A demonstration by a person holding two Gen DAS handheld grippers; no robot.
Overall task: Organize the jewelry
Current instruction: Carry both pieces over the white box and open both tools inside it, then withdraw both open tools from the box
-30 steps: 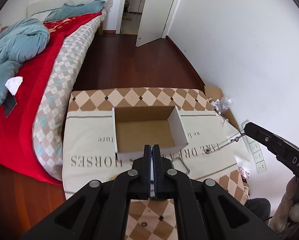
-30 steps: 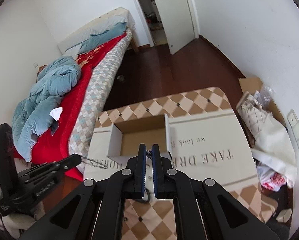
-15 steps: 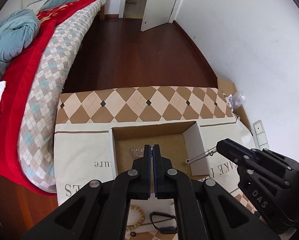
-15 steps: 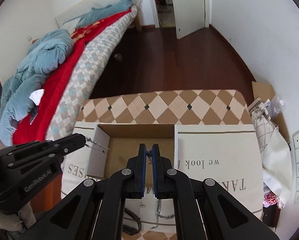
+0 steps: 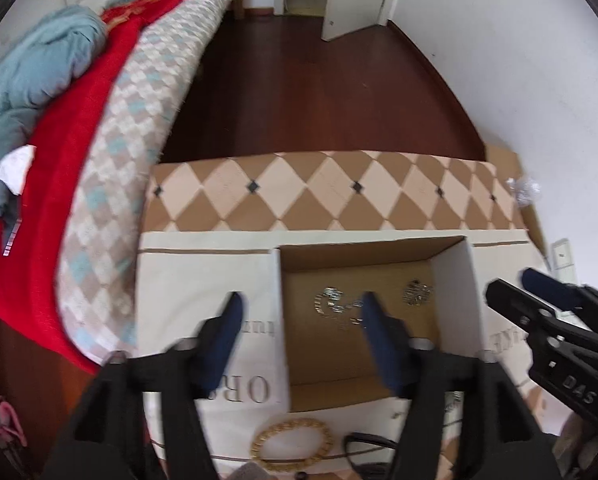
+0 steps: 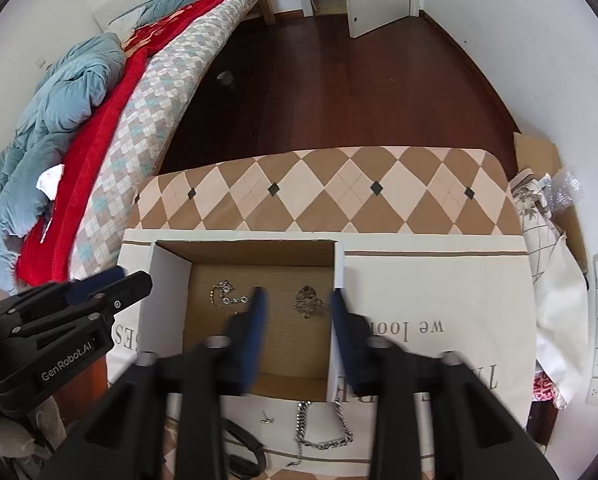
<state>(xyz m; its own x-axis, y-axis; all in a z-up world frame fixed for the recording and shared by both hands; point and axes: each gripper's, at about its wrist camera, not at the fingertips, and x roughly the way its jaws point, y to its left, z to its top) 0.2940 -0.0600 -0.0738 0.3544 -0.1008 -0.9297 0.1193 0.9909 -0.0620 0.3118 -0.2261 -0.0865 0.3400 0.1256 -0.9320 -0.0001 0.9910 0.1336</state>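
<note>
Both claws have sprung apart since half a second ago, when each was pressed together on a strand of chain strung between them above the box; that jewelry now lies loose on the box floor.

Largest first: the surface (image 6: 439, 320), draped in a cream cloth with a diamond-patterned border, carries an open cardboard box (image 6: 167, 304) near its middle. Inside lie two silver pieces: a chain (image 6: 225, 296) strung out toward the left and a bunched silver piece (image 6: 307, 300) toward the right, well apart from each other. On the cloth in front of the box wait a gold beaded bracelet (image 5: 293, 444), a heavier link chain (image 6: 323, 428), a dark band (image 6: 243, 456) and a tiny stud (image 6: 265, 420).

The left claw (image 5: 299, 344) hangs spread wide over the box's left wall, empty. The right claw (image 6: 297, 320) is likewise spread and empty, straddling the right part of the box.

The release looks complete, so the step in hand is probably to draw back and fetch the next piece. Lift both claws straight up before swinging toward the near edge, so a finger does not snag the box wall or drag the dropped chain. For the bracelet, come down over one side of the ring and pinch across the beads. Take the link chain at a bunched spot so it does not slip.
</note>
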